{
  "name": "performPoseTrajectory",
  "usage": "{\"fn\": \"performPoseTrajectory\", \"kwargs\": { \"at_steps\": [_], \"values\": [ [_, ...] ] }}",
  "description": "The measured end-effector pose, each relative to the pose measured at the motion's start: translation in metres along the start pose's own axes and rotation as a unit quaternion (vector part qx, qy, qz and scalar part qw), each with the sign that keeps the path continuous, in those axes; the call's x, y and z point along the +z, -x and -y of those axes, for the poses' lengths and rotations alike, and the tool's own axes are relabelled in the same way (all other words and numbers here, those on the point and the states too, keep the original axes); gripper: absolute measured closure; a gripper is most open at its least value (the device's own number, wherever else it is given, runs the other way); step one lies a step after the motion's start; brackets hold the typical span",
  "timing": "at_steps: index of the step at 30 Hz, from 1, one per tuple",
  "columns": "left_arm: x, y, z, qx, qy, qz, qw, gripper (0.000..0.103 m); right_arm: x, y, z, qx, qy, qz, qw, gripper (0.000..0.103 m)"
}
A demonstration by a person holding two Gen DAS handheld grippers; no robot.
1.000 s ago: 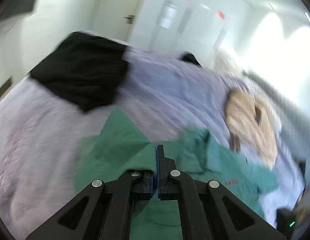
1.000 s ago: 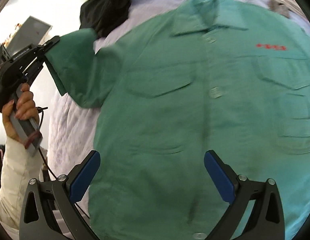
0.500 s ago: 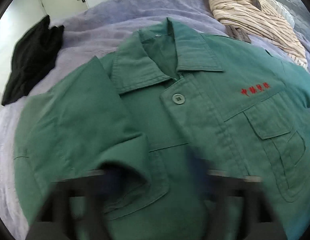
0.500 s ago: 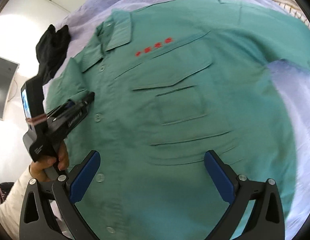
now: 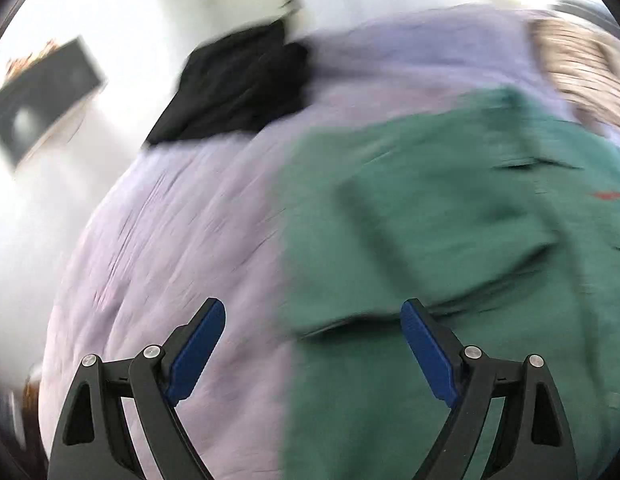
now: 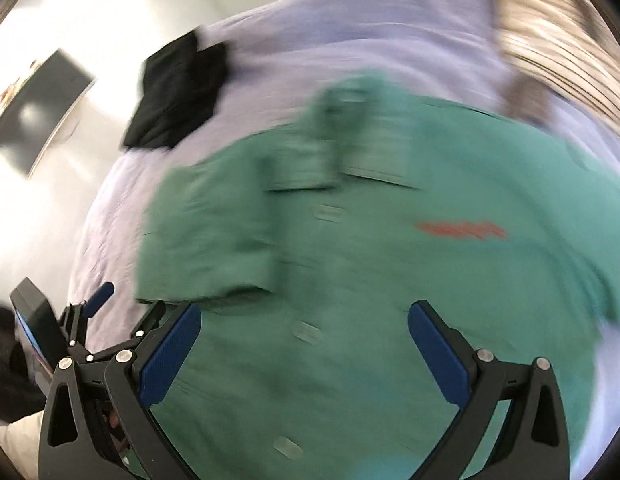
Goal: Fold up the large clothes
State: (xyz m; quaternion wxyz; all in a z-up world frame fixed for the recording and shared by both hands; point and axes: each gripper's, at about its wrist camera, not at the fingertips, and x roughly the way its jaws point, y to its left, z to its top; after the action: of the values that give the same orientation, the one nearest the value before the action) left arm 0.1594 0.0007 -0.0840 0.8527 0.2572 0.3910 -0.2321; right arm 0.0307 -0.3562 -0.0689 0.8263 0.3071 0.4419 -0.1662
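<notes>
Lying front-up on the lavender bed [image 6: 350,40], the green shirt [image 6: 390,280] has one sleeve folded across its chest. Both the left gripper [image 5: 312,344] and right gripper [image 6: 303,350] hover above it, fingers spread, holding nothing. Black clothing [image 5: 237,88] sits beyond.

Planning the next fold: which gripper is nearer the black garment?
Left. The left gripper hangs over the bedsheet, on the black garment's side; the right gripper hangs over the green shirt.
</notes>
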Motion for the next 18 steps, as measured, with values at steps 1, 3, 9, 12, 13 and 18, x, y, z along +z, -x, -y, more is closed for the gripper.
{"fn": "performPoseTrajectory", "kwargs": {
  "at_steps": [1, 3, 9, 12, 13, 18],
  "values": [
    [-0.004, -0.009, -0.009, 0.001, 0.015, -0.013, 0.9998, 0.013, 0.007, -0.015, -0.020, 0.005, 0.021, -0.002, 1.000, 0.000],
    [-0.009, -0.023, -0.017, 0.017, 0.030, -0.026, 0.9991, 0.013, 0.016, -0.044, -0.057, 0.015, 0.054, -0.008, 0.998, 0.000],
    [-0.013, -0.046, -0.031, 0.024, 0.090, -0.036, 0.9950, 0.013, 0.009, -0.137, -0.133, -0.063, 0.165, -0.052, 0.983, 0.012],
    [-0.018, -0.050, -0.034, 0.021, 0.096, -0.038, 0.9945, 0.013, 0.005, -0.152, -0.130, -0.103, 0.174, -0.061, 0.978, 0.085],
    [-0.017, -0.051, -0.034, 0.019, 0.097, -0.038, 0.9944, 0.013, 0.009, -0.143, -0.123, -0.100, 0.153, -0.050, 0.982, 0.091],
    [-0.014, -0.055, -0.041, 0.008, 0.109, -0.040, 0.9932, 0.013, 0.023, -0.064, -0.048, -0.018, 0.004, 0.039, 0.999, 0.091]
  ]
}}
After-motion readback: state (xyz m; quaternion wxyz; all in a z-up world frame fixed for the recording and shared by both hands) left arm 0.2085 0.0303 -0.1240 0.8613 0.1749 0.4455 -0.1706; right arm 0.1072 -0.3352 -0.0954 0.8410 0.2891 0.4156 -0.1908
